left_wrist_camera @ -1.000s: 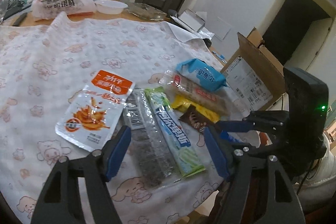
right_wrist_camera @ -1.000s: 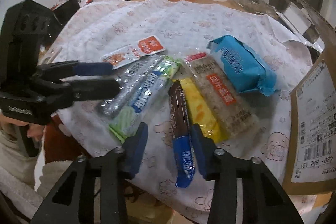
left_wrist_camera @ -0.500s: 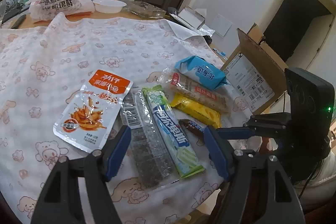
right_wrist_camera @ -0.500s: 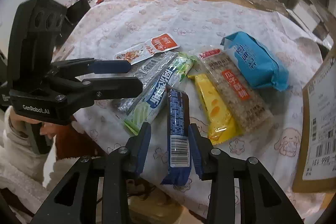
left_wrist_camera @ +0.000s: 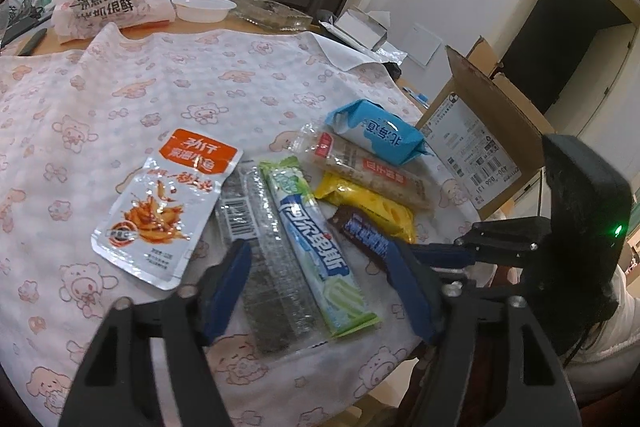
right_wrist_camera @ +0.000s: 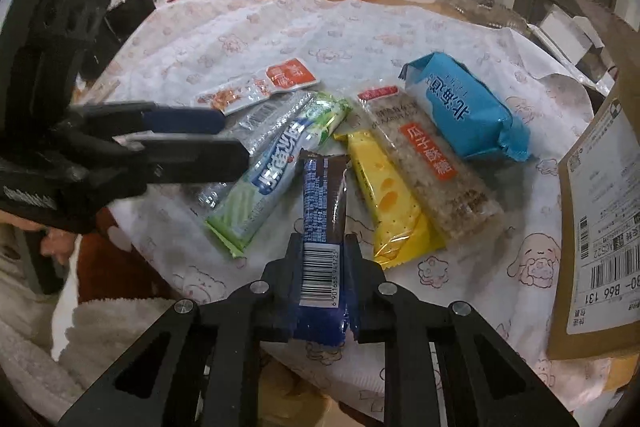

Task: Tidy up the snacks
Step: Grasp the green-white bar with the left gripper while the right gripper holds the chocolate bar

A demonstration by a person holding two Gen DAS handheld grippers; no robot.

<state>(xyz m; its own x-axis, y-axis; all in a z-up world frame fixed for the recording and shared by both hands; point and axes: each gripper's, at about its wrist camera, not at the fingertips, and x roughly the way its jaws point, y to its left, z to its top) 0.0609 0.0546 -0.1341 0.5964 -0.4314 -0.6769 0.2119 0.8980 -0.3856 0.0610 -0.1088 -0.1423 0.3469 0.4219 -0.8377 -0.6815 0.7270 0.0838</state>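
In the left wrist view, the left gripper (left_wrist_camera: pixel 316 289) hangs with its fingers spread wide and nothing between them, poised over the near ends of the clear seaweed pack (left_wrist_camera: pixel 262 267) and the green wafer bar (left_wrist_camera: pixel 316 239). Beside these lie the orange pouch (left_wrist_camera: pixel 168 203), the yellow bar (left_wrist_camera: pixel 366 203), the seed brittle bar (left_wrist_camera: pixel 372 173) and the blue packet (left_wrist_camera: pixel 378 133), all in a rough row on the bear-print cloth (left_wrist_camera: pixel 140 99), with a cardboard box (left_wrist_camera: pixel 480 143) just past the table edge. The dark chocolate bar (left_wrist_camera: pixel 362 233) shows at the right gripper (left_wrist_camera: pixel 400 255), whose tips are partly hidden here. In the right wrist view, the right gripper (right_wrist_camera: pixel 320 259) is closed narrow on the chocolate bar (right_wrist_camera: pixel 322 211), pinching its near end at the barcode while the far end points toward the row. To do this step well, I would keep the pinch firm, since the thin wrapper could slide, and carry the bar level. Keeping the left gripper (right_wrist_camera: pixel 216 143) wide and apart should leave the neighbouring packs undisturbed.
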